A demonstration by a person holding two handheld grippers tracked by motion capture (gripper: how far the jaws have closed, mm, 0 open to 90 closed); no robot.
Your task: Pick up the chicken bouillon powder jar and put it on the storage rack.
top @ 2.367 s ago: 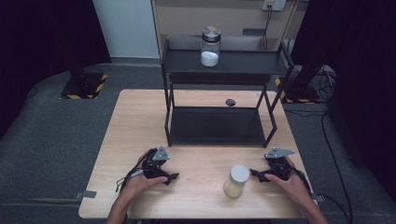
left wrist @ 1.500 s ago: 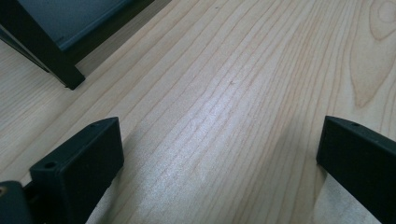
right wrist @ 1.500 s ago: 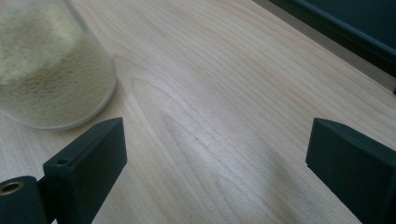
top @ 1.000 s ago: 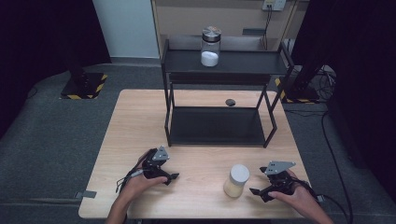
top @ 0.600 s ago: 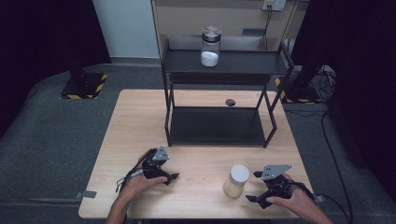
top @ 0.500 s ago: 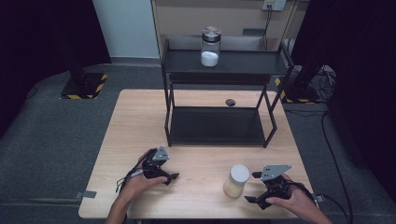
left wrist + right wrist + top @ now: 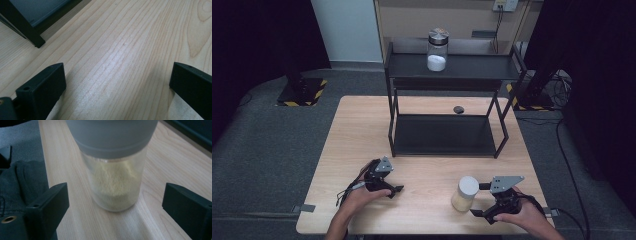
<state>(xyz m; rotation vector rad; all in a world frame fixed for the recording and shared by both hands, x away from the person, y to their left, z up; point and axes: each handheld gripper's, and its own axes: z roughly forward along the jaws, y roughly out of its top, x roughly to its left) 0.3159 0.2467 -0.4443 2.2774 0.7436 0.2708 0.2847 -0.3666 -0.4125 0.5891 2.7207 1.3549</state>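
A clear jar of yellow powder (image 7: 465, 194) with a pale lid stands near the table's front edge. In the right gripper view this jar (image 7: 115, 177) rises just ahead of the two black jaws. My right gripper (image 7: 478, 200) lies to the right of it, pointing left at it. Its jaws have just been closing with the jar between their tips, and neither pad touches the glass. My left gripper (image 7: 394, 180) rests open on the wood at front left, nothing between its fingers (image 7: 47, 82). A second jar (image 7: 437, 50), holding white powder, stands on the rack's top shelf.
A black two-level rack (image 7: 444, 145) takes up the middle and back of the wooden table (image 7: 357, 130). A small dark disc (image 7: 458, 109) lies behind it on the wood. The rack's front left foot (image 7: 37, 43) is near my left gripper. Cables trail over the table's front edge.
My right hand has drawn back toward the table's front edge and now lies lower in the picture beside the jar. The left hand and both jars have kept still.
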